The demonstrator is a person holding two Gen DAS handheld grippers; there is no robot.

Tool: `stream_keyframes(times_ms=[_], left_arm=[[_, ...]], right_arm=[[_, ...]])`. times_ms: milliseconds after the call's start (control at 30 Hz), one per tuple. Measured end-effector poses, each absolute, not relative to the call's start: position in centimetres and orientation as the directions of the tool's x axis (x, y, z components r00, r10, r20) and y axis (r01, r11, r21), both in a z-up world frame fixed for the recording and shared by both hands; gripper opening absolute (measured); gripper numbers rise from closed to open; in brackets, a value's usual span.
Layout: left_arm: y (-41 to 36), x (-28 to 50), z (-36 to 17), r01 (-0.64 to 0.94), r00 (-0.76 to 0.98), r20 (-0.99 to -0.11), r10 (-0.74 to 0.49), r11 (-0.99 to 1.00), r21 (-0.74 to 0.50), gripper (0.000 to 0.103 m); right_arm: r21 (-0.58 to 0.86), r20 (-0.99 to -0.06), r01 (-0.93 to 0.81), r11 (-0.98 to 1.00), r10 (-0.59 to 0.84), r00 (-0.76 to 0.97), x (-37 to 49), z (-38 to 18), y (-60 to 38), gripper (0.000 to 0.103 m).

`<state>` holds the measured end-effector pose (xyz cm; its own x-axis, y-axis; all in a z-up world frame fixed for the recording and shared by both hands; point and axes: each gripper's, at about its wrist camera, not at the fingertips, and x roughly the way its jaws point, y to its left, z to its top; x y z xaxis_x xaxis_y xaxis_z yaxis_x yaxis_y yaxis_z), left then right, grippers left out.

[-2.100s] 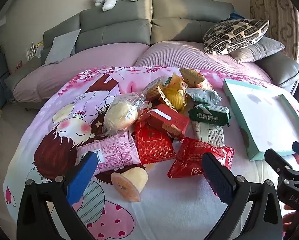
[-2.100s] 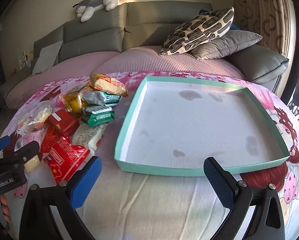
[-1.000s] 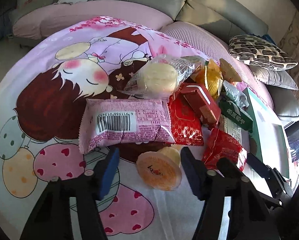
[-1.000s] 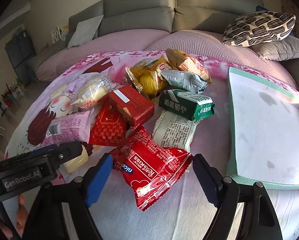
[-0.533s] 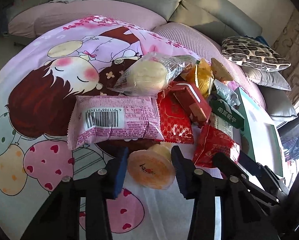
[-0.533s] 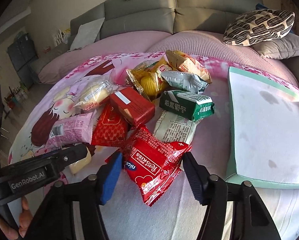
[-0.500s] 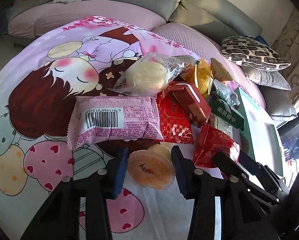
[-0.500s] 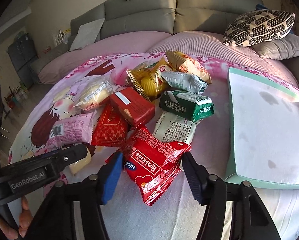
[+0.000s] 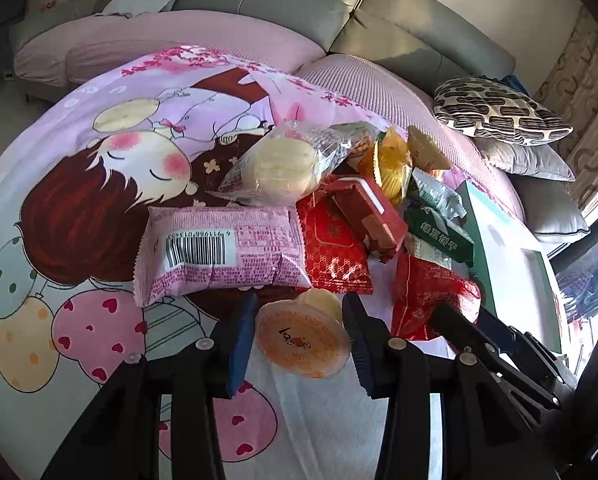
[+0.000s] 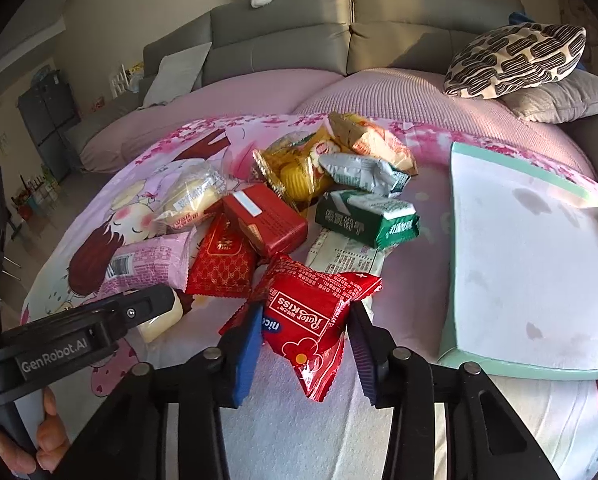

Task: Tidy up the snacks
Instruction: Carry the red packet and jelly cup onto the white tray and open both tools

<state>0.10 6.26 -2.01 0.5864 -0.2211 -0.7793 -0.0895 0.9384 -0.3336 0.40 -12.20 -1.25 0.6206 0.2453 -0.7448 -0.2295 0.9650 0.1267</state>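
Both grippers have dropped from a high view over the table onto the snack pile and narrowed their jaws since the earlier frames. Now the left gripper [image 9: 299,334] has its blue pads against the sides of the small round jelly cup with an orange foil lid [image 9: 302,338], which lies on its side on the cartoon-print pink tablecloth [image 9: 79,184] at the near edge of the heap; taking it across its width suits a cup that would otherwise roll. Meanwhile the right gripper [image 10: 305,332] is clamped on the crinkly red "Rater Kiss" foil packet [image 10: 313,316], pinching it at its middle so that the bag bunches between the pads, though whether it rests on the cloth or is slightly raised is hard to tell from this angle. Those two snacks sit nearest the person, so they are probably picked first. Off to the right the shallow mint-green cardboard tray with a white floor [image 10: 455,280] lies bare, apparently the destination. Other snacks, such as the pink barcode-printed wafer packet [image 9: 219,254] and green biscuit pack [image 10: 365,218], remain piled beside it.
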Motion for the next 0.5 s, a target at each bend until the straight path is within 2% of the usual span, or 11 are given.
stream_keyframes(times_ms=[500], left_arm=[[3.1,0.8,1.6,-0.007,0.632,-0.743,-0.22,0.957,-0.289,0.045]], right_arm=[[0.176,-0.669,-0.172,0.969,0.246,0.701,-0.3,2.3,-15.0,0.043]])
